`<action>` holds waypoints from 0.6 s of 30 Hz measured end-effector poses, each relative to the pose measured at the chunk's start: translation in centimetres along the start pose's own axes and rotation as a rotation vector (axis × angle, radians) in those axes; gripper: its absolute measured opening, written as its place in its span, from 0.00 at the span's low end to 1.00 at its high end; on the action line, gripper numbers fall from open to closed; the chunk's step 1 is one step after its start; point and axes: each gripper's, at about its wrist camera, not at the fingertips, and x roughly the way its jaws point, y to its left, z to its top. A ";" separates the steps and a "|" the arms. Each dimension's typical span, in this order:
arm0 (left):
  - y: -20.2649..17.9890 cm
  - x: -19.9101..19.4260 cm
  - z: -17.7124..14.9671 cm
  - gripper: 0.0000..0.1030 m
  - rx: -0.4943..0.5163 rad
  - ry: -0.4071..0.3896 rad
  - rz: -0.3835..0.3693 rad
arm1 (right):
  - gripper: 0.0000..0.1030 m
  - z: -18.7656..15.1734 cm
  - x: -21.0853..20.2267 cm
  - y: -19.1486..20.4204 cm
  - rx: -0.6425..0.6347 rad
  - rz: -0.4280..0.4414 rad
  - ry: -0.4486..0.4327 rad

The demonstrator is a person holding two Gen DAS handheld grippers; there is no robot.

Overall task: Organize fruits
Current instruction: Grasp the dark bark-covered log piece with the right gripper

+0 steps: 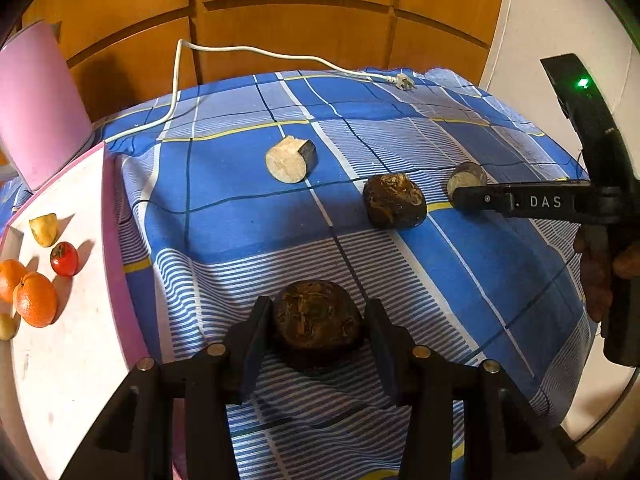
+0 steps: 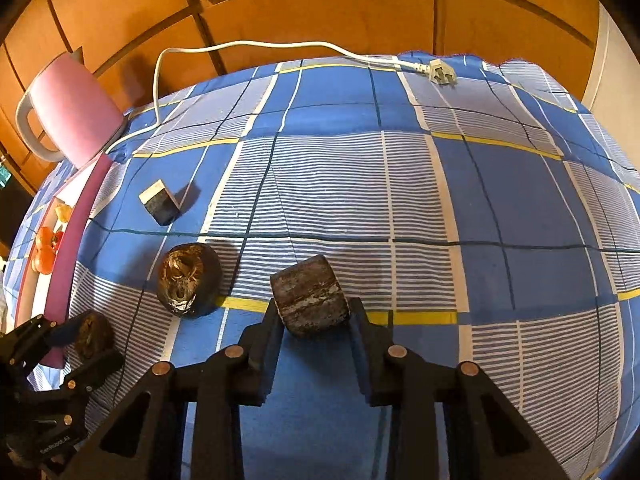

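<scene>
Wood panelling behind, blue checked cloth (image 1: 248, 216) over the table, pink kettle (image 1: 38, 104) and white cord (image 1: 176, 80) at the far left. Left wrist view: left gripper (image 1: 318, 340) has its jaws around a dark round fruit (image 1: 316, 324), pads against both sides, so it looks clamped on it, fruit low on the cloth or just off it, cannot tell which. Tray (image 1: 72, 320) lies to the left, just beside the gripper, holding oranges (image 1: 34, 298), a tomato (image 1: 64, 259) and a yellow piece (image 1: 44, 230). Second dark fruit (image 1: 394, 200) sits ahead right; cut half (image 1: 290, 160) further back. Right gripper (image 1: 466, 196) reaches in from the right at a small cut piece (image 1: 466, 176). Right wrist view: right gripper (image 2: 314, 312) grips that piece, a short dark cylinder (image 2: 310, 300), axis running toward the camera, fingers on its curved sides; whether it is lifted is unclear. Tray (image 2: 74, 216) is far left, well apart, past the round fruit (image 2: 188, 280) and the left gripper (image 2: 94, 340). Judgement: left hand is much nearer the tray, a short sideways carry left; right hand must cross over the loose fruit.
</scene>
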 end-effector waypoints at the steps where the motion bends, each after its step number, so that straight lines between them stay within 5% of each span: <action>1: 0.0 0.0 0.0 0.47 0.000 0.000 0.000 | 0.31 0.0 0.0 0.0 0.002 -0.001 -0.001; 13: -0.2 0.1 0.0 0.47 0.005 -0.001 0.011 | 0.35 1.0 0.3 0.7 -0.042 -0.033 0.003; 18: -0.2 0.1 0.2 0.44 -0.002 0.002 0.021 | 0.26 0.7 0.3 0.9 -0.057 -0.032 -0.016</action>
